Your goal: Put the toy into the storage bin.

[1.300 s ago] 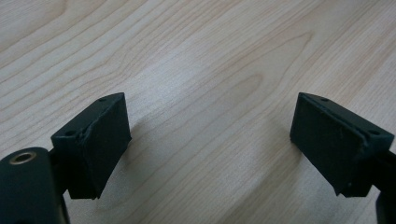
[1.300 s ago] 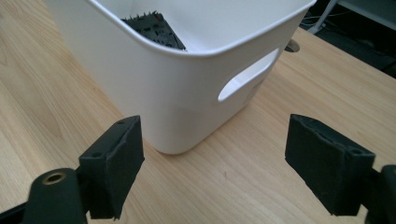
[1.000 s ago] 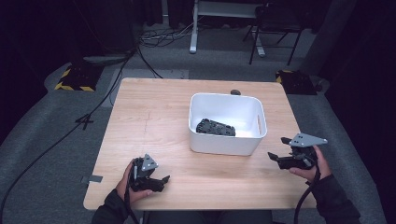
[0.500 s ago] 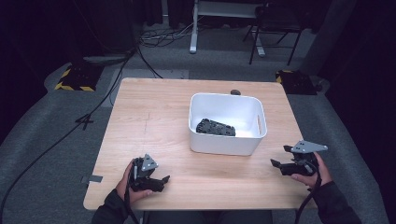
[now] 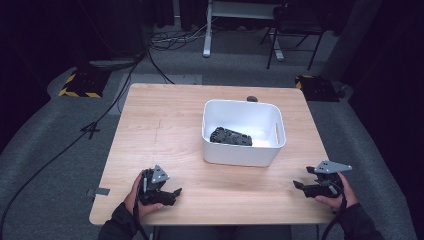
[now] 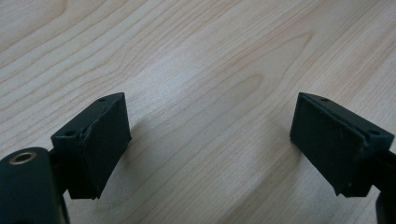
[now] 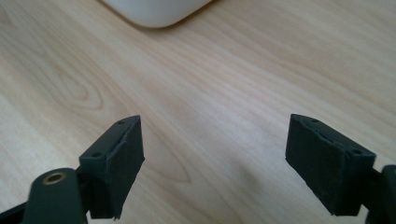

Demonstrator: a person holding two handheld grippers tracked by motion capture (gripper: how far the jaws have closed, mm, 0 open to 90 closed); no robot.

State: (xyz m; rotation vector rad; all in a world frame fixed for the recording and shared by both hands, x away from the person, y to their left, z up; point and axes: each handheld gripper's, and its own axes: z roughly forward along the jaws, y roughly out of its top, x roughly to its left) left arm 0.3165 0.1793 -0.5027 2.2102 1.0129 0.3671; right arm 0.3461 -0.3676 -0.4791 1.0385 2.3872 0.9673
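Bin (image 5: 243, 150), white, sits on table (image 5: 165, 130) right of centre, holding a black part (image 5: 230, 136). Left gripper (image 5: 172, 192) at seven o'clock, right gripper (image 5: 299, 186) at four o'clock; both have jaws apart, empty. Bare wood lies between each and the bin.

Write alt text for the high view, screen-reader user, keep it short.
A person at the near edge of a wooden table holds a black gripper in each hand, left gripper and right gripper, both empty with fingers apart. Beyond them a white bin sits on the table with a dark object lying inside.
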